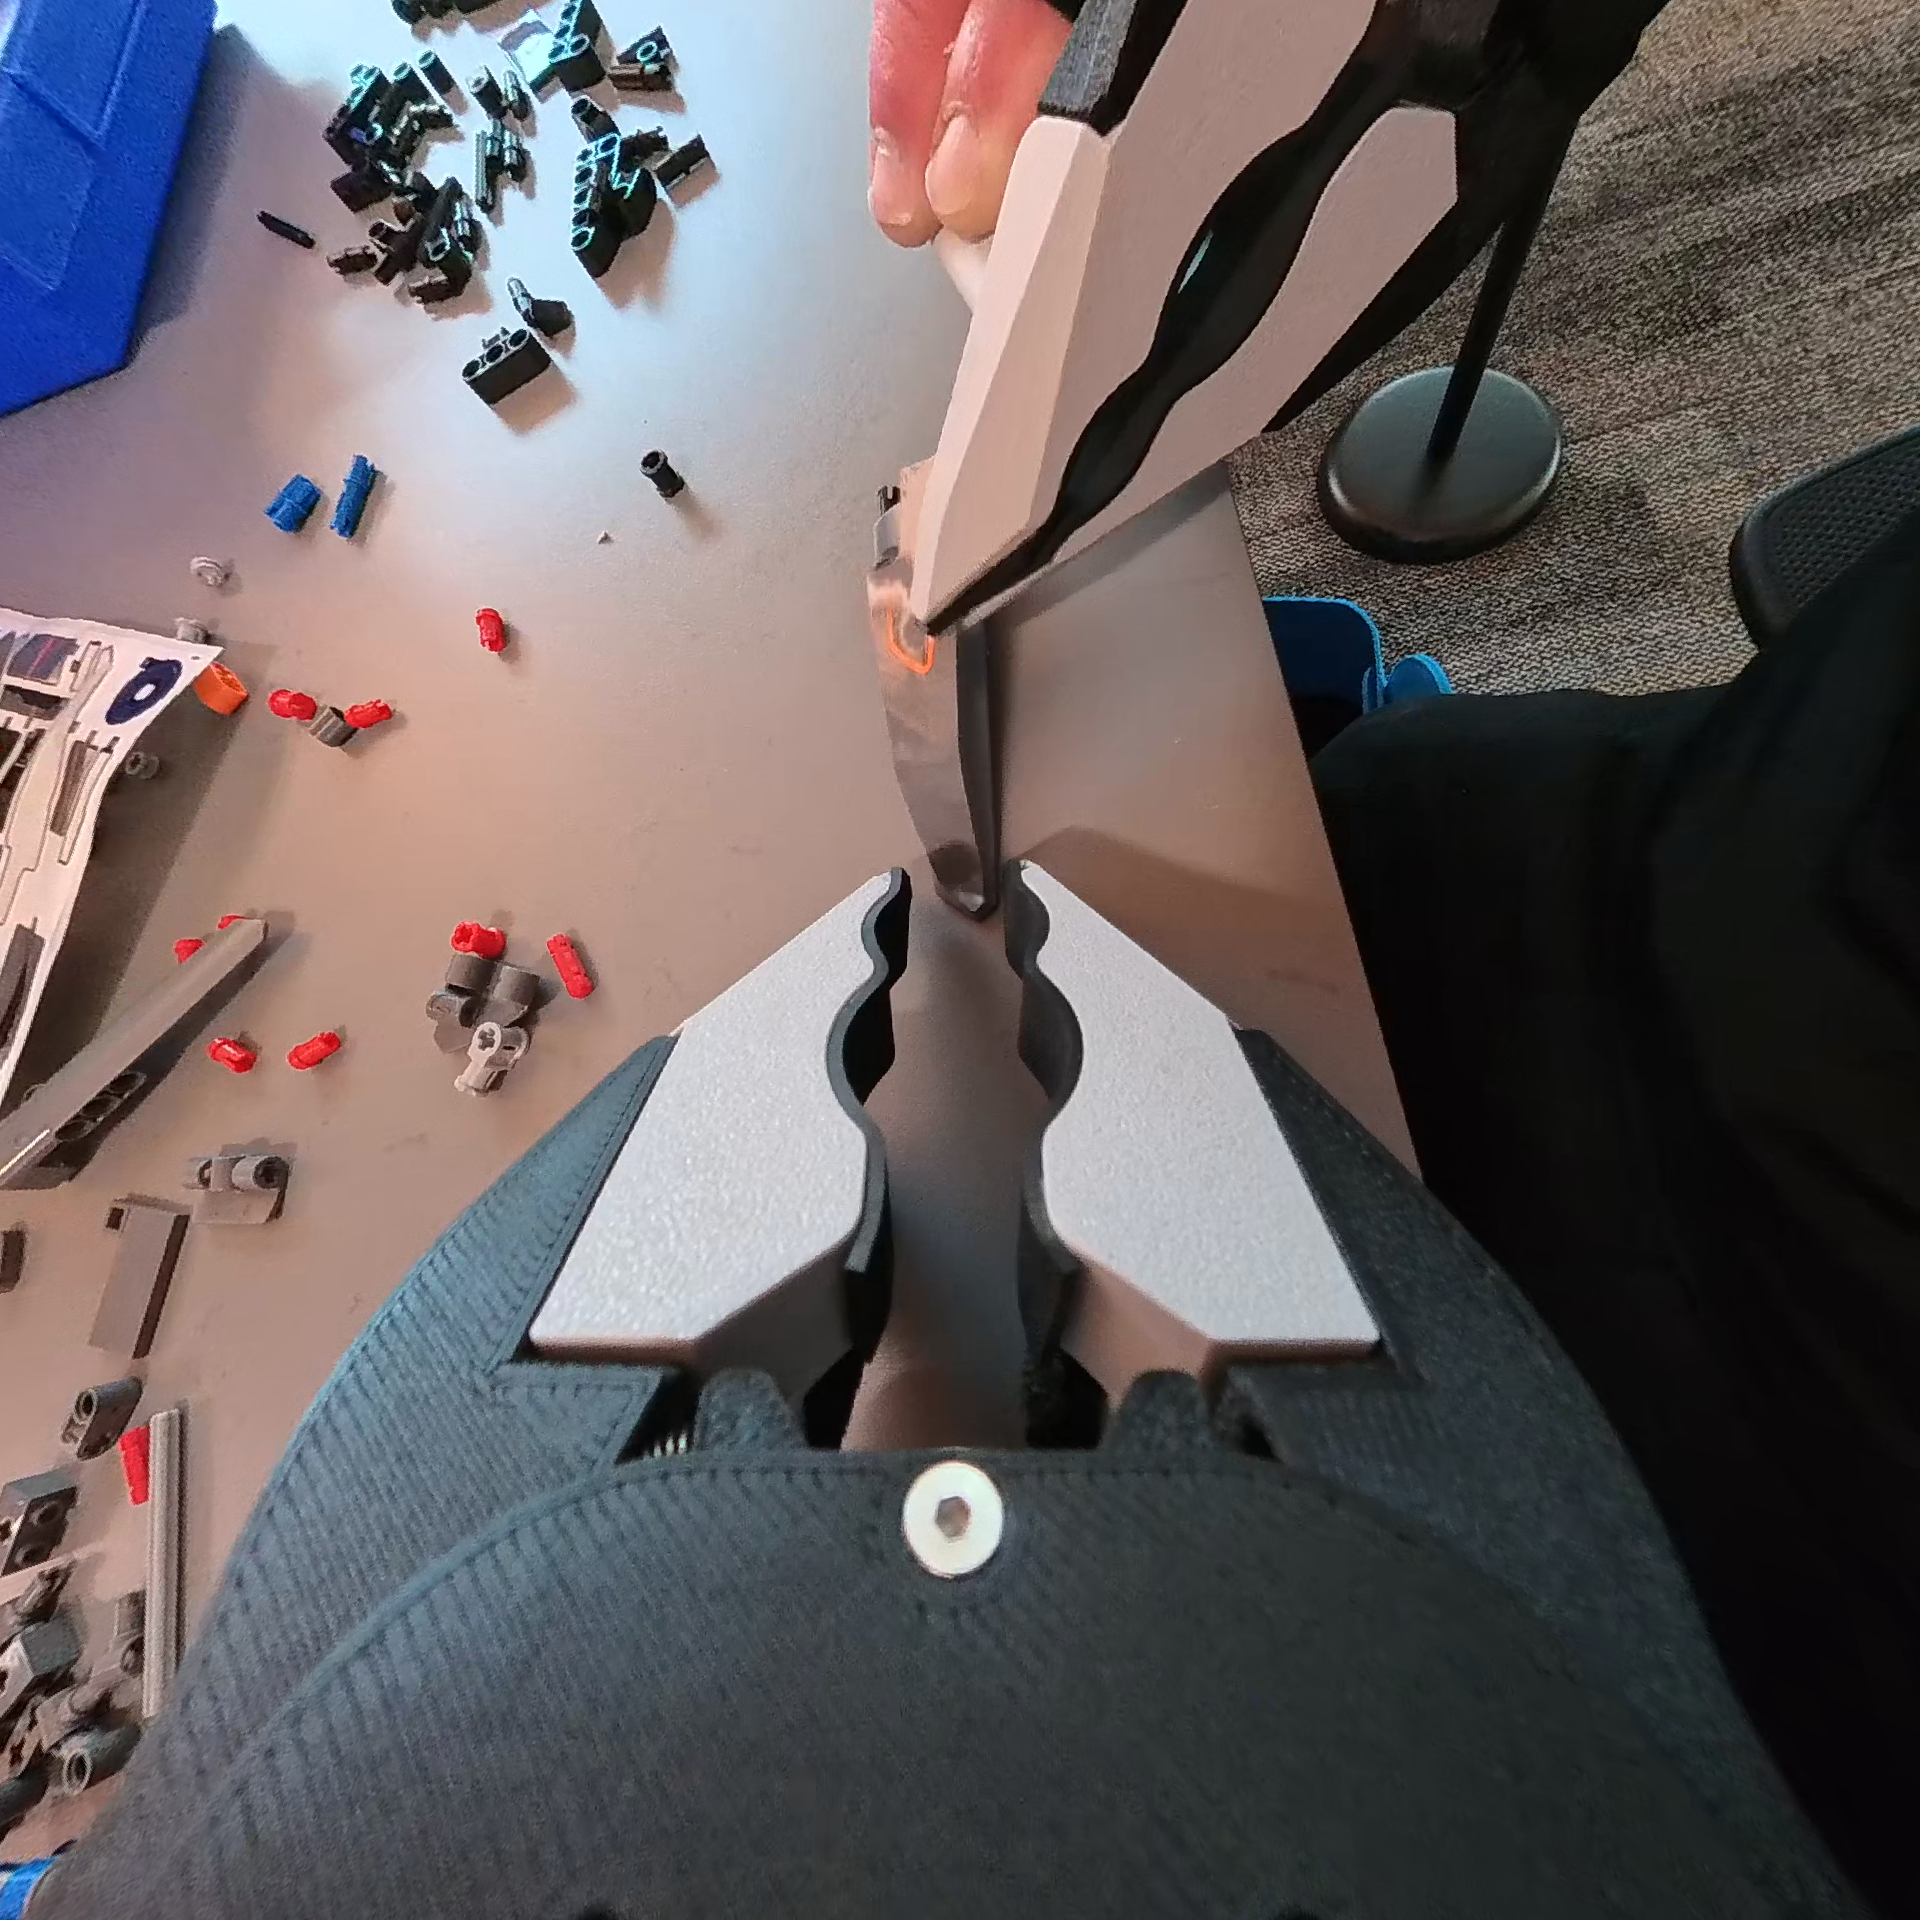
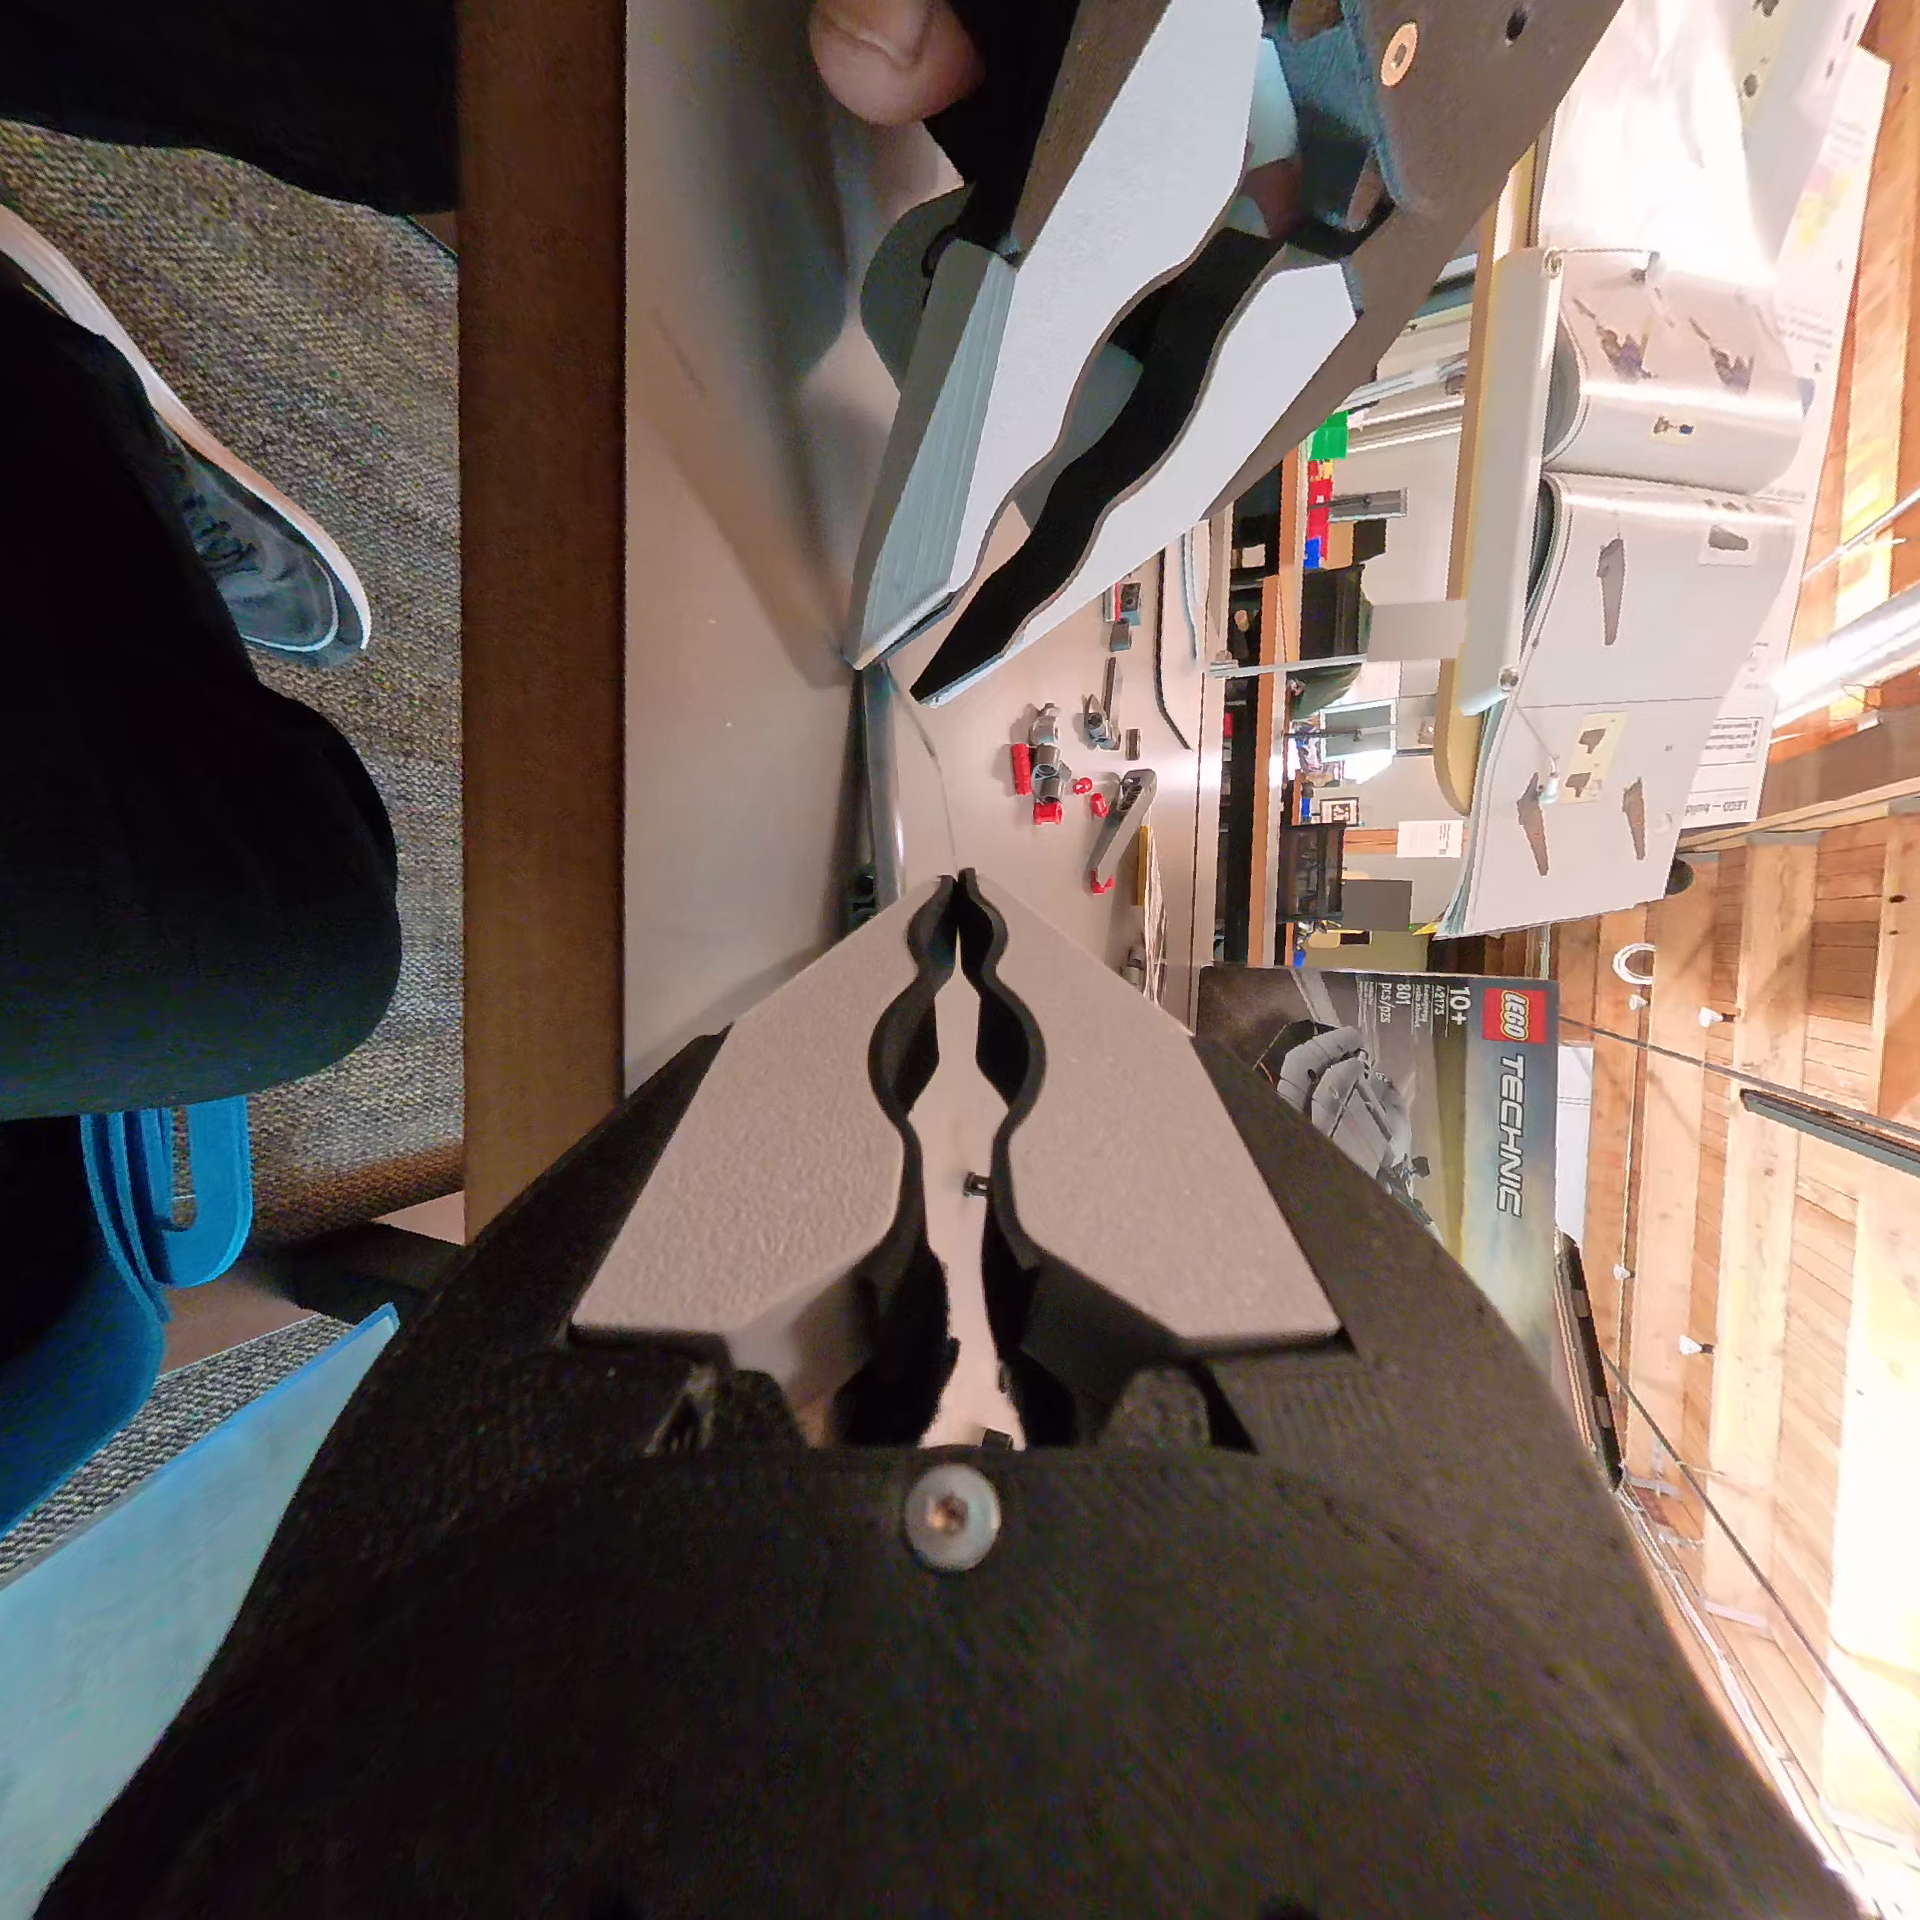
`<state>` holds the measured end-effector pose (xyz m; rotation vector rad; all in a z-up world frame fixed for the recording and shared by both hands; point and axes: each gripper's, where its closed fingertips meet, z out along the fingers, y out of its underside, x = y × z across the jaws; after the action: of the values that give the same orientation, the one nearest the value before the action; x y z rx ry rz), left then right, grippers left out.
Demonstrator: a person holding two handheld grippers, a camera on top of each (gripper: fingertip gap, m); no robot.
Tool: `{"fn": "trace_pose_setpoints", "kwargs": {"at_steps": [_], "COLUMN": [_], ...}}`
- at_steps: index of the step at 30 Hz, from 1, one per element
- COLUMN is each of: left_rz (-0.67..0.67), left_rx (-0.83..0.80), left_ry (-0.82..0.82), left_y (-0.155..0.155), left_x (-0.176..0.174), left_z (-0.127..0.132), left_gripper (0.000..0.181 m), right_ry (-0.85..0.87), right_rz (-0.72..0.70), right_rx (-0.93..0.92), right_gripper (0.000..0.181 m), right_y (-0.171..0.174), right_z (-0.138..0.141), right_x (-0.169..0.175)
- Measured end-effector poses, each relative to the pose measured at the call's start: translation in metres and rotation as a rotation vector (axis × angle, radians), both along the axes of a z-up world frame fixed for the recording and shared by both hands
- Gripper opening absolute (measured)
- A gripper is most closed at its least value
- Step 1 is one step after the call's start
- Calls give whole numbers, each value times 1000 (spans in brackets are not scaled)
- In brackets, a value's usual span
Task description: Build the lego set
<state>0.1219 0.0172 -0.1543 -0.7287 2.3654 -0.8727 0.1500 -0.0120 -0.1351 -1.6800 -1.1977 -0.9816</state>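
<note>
Rightward, printed set box (image 2: 1455, 1101) upright.

The left gripper (image 1: 956, 883) stood slightly parted; the right gripper (image 1: 935, 623), at 12 o'clock, was pinched closed.

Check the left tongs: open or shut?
Open. The left tongs show a clear gap between their tips; the end of the curved grey panel sits in that gap with space either side, unclamped.
</note>
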Motion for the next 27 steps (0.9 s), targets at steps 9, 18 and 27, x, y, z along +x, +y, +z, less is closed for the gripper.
{"fn": "trace_pose_setpoints", "kwargs": {"at_steps": [9, 18, 27], "left_rz": [1, 3, -46], "left_rx": [4, 18, 69], "left_ry": [-5, -26, -109], "left_y": [0, 0, -5], "left_x": [0, 1, -3], "left_z": [0, 1, 3], "left_gripper": [16, 16, 21], "right_ry": [0, 0, 1], "right_rz": [0, 1, 0], "right_rx": [-4, -8, -12], "right_gripper": [0, 0, 0], "right_y": [0, 0, 0], "right_z": [-1, -3, -5], "right_x": [-1, -2, -2]}}
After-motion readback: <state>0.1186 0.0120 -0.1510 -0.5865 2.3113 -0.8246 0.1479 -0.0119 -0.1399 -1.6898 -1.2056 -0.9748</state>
